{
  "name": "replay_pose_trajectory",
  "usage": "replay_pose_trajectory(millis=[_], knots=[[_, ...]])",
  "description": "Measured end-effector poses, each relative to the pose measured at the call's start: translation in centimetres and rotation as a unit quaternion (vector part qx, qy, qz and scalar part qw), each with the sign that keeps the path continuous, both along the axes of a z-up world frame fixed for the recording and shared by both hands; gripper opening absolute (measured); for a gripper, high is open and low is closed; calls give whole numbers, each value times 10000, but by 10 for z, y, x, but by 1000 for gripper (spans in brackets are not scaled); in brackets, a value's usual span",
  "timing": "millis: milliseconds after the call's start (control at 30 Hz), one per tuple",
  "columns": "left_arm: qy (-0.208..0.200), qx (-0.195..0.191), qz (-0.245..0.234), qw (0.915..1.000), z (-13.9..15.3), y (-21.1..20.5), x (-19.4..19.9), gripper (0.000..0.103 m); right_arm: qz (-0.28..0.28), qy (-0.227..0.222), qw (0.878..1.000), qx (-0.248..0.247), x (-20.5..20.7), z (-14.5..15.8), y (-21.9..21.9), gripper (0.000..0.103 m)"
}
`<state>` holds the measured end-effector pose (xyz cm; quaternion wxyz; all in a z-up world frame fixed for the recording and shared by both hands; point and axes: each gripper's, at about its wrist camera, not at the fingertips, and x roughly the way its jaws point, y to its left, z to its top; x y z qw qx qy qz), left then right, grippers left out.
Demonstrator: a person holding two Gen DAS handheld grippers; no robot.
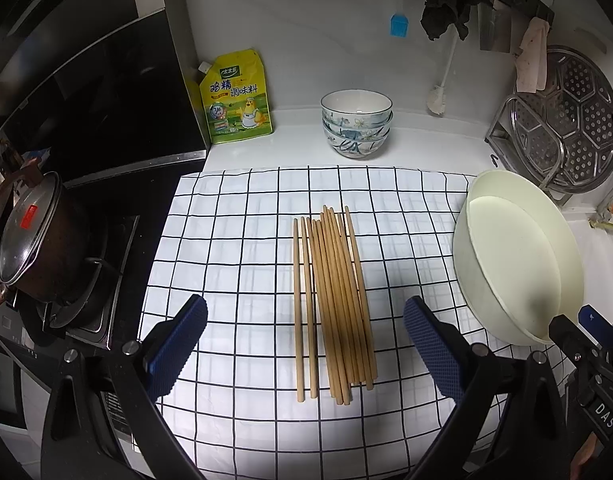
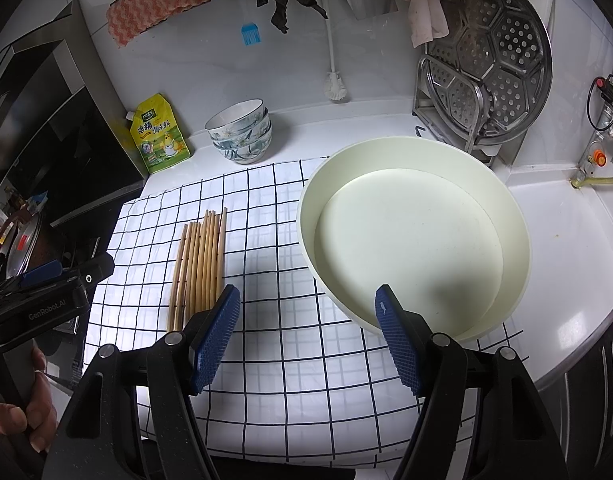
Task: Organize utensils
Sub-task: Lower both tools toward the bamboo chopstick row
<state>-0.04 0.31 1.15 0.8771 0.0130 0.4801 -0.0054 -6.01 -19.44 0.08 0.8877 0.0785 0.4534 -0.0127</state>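
Chopsticks lined up on the cloth, both tools wide and holding nothing

The chopsticks (image 1: 332, 304) lie in a loose bundle in the middle of the checkered cloth (image 1: 234, 240) on the surface, with the cream basin (image 2: 414, 240) just beside them and nothing in it yet. The left tool (image 1: 305, 340) hovers right over the near ends with its fingers spread wide; the right tool (image 2: 307, 332) is just as wide and sits nearer the basin. My take: go for a few sticks at once, pinching around the middle of their length so they don't seesaw. Two sticks on the left lie slightly apart from the pile, so they look like the easy first grab. Come down low and square, or the round sticks will probably roll off the pads.
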Motion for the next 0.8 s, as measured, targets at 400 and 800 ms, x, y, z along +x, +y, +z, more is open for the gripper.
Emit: replay_pose_trajectory(millis=[400, 800], knots=[[118, 0, -107, 9999, -14, 7, 4, 97, 122, 71, 9999, -18, 7, -7, 8, 67], [95, 200, -246, 9995, -51, 44, 22, 97, 379, 152, 9992, 50, 35, -32, 41, 67]])
